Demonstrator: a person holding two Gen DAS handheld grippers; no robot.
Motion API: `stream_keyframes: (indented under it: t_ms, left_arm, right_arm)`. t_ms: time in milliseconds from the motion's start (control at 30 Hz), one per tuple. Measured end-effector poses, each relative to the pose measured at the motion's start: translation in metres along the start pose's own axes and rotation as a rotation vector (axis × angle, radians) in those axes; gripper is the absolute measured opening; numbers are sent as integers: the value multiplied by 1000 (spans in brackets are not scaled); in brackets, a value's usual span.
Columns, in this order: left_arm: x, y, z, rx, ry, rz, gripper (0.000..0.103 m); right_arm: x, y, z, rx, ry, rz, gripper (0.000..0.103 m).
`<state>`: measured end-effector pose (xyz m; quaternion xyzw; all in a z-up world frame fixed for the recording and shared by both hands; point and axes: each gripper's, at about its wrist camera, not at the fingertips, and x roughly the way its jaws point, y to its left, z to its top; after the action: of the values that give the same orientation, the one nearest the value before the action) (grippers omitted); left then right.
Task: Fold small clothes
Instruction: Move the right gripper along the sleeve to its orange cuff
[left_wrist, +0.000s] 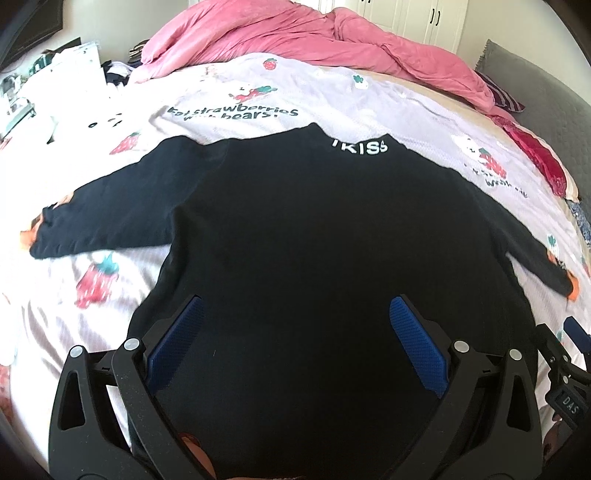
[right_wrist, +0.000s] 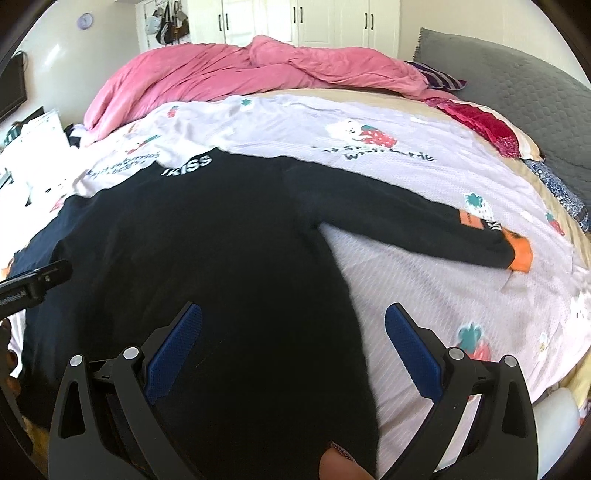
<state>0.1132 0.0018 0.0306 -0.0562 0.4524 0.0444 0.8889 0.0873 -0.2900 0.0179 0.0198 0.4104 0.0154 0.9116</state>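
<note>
A dark navy long-sleeved top lies flat on the bed, sleeves spread out to both sides, white "KISS" lettering at the collar and orange cuffs. My left gripper is open and empty above the lower middle of the top. My right gripper is open and empty over the top's lower right edge; its left finger is over the fabric, its right finger over the sheet. The right sleeve stretches to an orange cuff. The right gripper shows at the left wrist view's right edge.
The bed has a pale sheet with strawberry and bear prints. A crumpled pink duvet lies at the far side. A grey pillow and a red cloth are at the right. Cluttered items stand beyond the bed's left side.
</note>
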Motion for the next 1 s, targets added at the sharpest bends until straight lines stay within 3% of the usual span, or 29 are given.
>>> stream_keyframes:
  t_ms: [500,733,1000]
  left_arm:
    - [28,-30,57,21,15,-48,95]
    - [53,-53,79,63,56,-62,95]
    - [86,-68,91,78,95,-86,95]
  right_arm:
    - [36,-73,38,163,39,-94,99]
    - [55,-125,42,361,91,-84,99]
    - [63,-186,34,539,101,-180,99]
